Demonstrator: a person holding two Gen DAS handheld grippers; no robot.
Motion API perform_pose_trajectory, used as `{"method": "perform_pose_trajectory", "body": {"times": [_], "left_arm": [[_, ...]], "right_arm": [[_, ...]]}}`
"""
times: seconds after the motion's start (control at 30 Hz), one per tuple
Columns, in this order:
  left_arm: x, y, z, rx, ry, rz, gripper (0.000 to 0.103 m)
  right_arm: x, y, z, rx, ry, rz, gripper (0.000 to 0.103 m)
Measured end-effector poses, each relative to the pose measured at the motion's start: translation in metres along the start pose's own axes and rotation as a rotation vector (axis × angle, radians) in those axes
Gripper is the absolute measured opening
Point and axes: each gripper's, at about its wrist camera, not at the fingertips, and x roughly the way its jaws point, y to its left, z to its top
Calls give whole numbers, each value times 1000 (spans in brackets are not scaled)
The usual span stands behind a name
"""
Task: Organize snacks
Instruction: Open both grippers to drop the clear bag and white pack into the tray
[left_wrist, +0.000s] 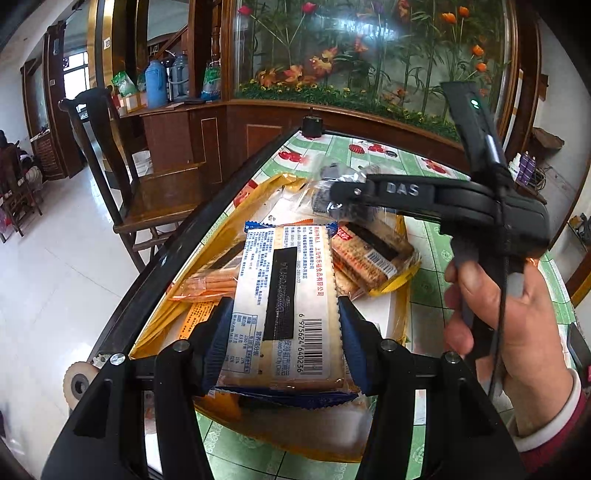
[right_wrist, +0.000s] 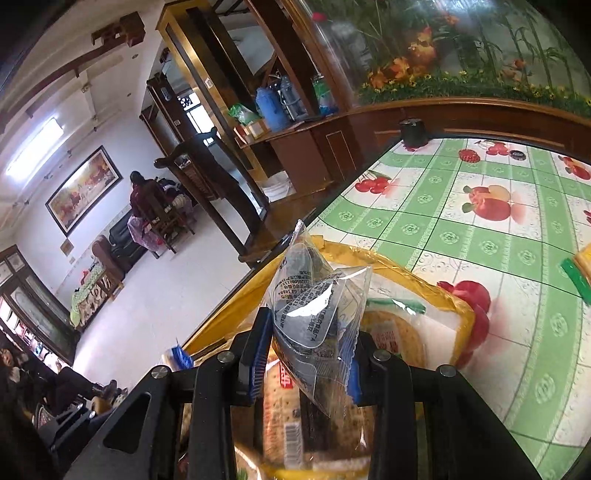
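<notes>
Your left hand-held gripper (left_wrist: 286, 325) is clenched on a cracker pack (left_wrist: 286, 295), one blue pad on each long side, and the pack hangs just above the yellow tray (left_wrist: 221, 236) on the table (left_wrist: 428, 291). This pack is light but stiff, and the crackers inside are fragile, so I think the grip across the narrow width is the correct place; more pressure could break the edges, and the smooth wrapper may slip if you tilt it too much. Your right hand-held gripper (right_wrist: 306, 356) is grasping a small clear packet (right_wrist: 317, 317) by its lower part, and the packet stands up between the pads over the same tray. It looks very light and soft, with a crinkled, slippery film, so it can bend or slide out; a hold near the sealed edge seems safer than on the puffed middle. In the left wrist view your right hand (left_wrist: 506, 332) holds this gripper over the far part of the tray. Below it lie another cracker pack (left_wrist: 373, 258) and an orange snack pack (left_wrist: 207, 282), already inside the tray. Beyond the table edge stands a wooden chair (left_wrist: 122, 177).
</notes>
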Motion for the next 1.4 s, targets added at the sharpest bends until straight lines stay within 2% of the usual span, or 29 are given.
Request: {"method": "perform_pose_trajectory", "body": {"times": [0.27, 0.37, 0.43, 0.47, 0.63, 0.7, 0.77, 0.9, 1.03, 1.4], "left_arm": [[7, -3, 2, 4, 21, 7, 54], [9, -4, 3, 5, 26, 12, 54], [9, -5, 4, 5, 31, 13, 54], [9, -5, 3, 6, 32, 16, 54], [8, -8, 4, 10, 36, 38, 54], [7, -9, 4, 6, 33, 45, 54], [5, -9, 3, 5, 31, 46, 54], [2, -12, 2, 7, 24, 53, 55], [-3, -16, 2, 17, 10, 68, 71], [-10, -34, 3, 32, 0, 55, 71]], "right_arm": [[20, 6, 2, -30, 33, -9, 34], [20, 6, 2, -36, 40, -16, 38], [18, 5, 2, -37, 40, -22, 44], [16, 5, 2, -38, 34, -27, 51], [2, 1, 2, -38, 14, -47, 61], [-4, 0, 1, -38, 5, -56, 71], [-11, -2, -1, -35, -3, -66, 76], [-23, -6, -4, -21, -7, -68, 76], [-35, -12, -11, 4, -8, -69, 80], [-83, -45, -28, 90, -46, -118, 86]]}}
